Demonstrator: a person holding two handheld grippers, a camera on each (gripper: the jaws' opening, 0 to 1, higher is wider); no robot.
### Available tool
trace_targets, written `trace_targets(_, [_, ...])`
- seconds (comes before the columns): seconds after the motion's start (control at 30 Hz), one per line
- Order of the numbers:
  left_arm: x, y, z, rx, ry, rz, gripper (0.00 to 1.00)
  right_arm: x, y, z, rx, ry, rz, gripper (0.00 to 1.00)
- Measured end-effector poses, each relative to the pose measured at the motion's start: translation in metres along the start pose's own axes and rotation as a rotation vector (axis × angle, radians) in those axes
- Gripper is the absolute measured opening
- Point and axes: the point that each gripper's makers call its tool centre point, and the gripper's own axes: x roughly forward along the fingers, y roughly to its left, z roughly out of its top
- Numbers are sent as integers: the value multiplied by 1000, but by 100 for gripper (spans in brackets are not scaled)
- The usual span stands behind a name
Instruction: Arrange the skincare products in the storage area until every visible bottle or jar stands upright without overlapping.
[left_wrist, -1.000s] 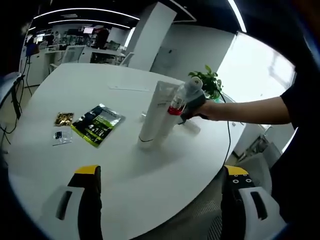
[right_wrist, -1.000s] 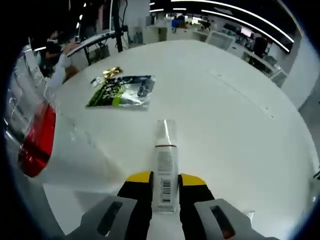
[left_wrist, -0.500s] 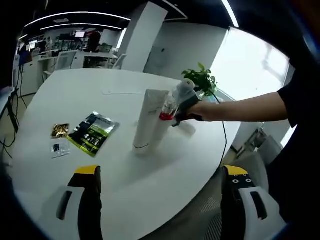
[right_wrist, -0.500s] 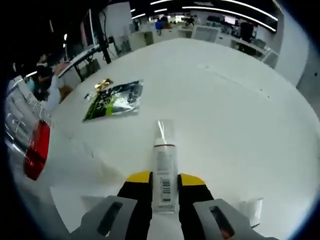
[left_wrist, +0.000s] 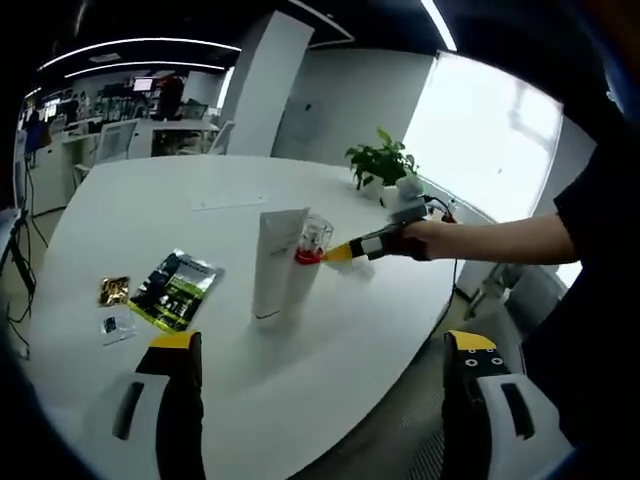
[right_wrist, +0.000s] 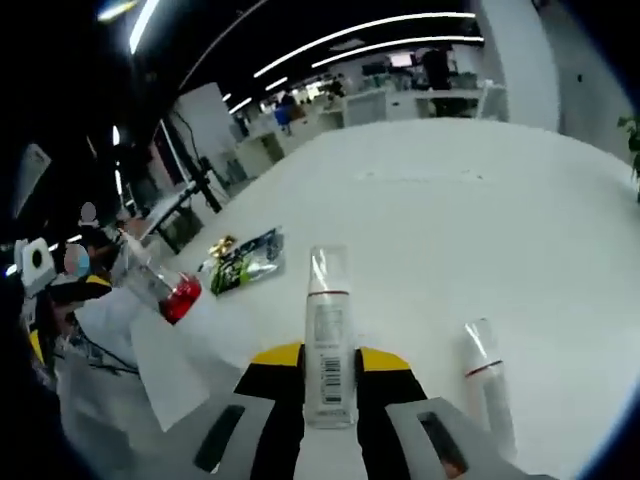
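1. A round white table (left_wrist: 120, 200) carries everything; in the right gripper view its bare top (right_wrist: 500, 190) stretches toward an office with desks and ceiling light strips.
2. In the left gripper view, a person's bare forearm (left_wrist: 500, 240) reaches in from the right, ending at the right gripper (left_wrist: 345, 252), whose yellow-tipped jaws point at the bottles in the middle of the table.
3. The left gripper (left_wrist: 318, 345) hangs over the near table edge with its jaws spread wide and nothing between them; both yellow-capped fingertips (left_wrist: 175, 342) are well apart.
4. A tall white tube (left_wrist: 267, 262) stands upright on its cap near the middle of the table. In the right gripper view it leans in from the lower left (right_wrist: 150, 345), distorted by the lens.
5. A dark green and black sachet (left_wrist: 174, 289) lies flat to the left of the tube; it also shows in the right gripper view (right_wrist: 245, 262).
6. The right gripper (right_wrist: 328, 360) is clamped on a slim spray bottle (right_wrist: 328, 335) with a clear cap and a barcode label, held lengthwise along the jaws.
7. A clear-capped bottle with a red collar (left_wrist: 309, 244) sits just beside the tube, touching or nearly so (right_wrist: 160, 285).
8. A second small clear-capped bottle (right_wrist: 487, 375) lies on the table right of the jaws.
9. A gold packet (left_wrist: 113, 291) and a small clear packet (left_wrist: 113, 325) lie beside the sachet.
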Motion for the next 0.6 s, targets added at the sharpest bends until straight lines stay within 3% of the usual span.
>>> trace_targets(0.1, [-5,-5,5,2,-10,-12,93,-13,13,3,-57,-69,58,10])
trace_targets(0.27, [-15,-17,12,-5,-32,-54,88,-45,40,3,-149,-131,122,10])
trace_targets(0.47, [-24,-29,15,6,-53,-74,87,-78,70,10,-102,-264,219,10])
trace_targets(0.6, [-28,-37,18,4,-71,-88,86,-86,85,8,-103,-273,279,10])
